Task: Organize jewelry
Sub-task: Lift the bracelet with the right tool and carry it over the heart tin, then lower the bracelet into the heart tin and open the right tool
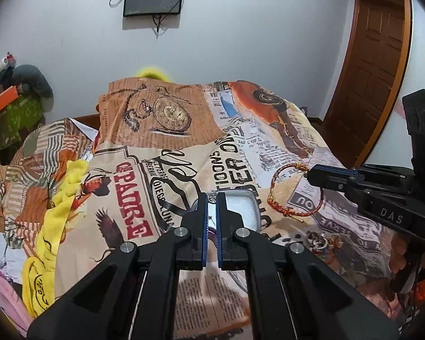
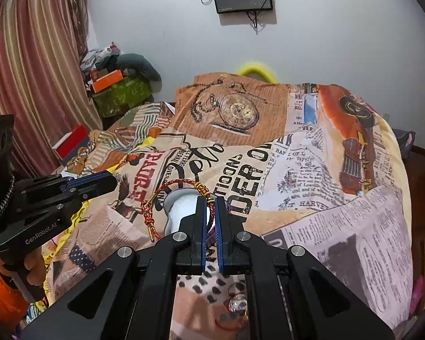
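Pinching a braided red-gold cord bracelet (image 2: 181, 195), right gripper (image 2: 211, 198); left gripper (image 1: 211, 197) pinches something glinting, perhaps metal.

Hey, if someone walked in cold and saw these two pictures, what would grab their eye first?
Probably the red and gold braided bracelet dangling from the shut right gripper above a small white-lined tray. Next, the left gripper, pinching a small clear sparkly piece at its tips over the same tray. Beneath it all lies a loud newspaper-print bedspread with a big pocket watch picture.
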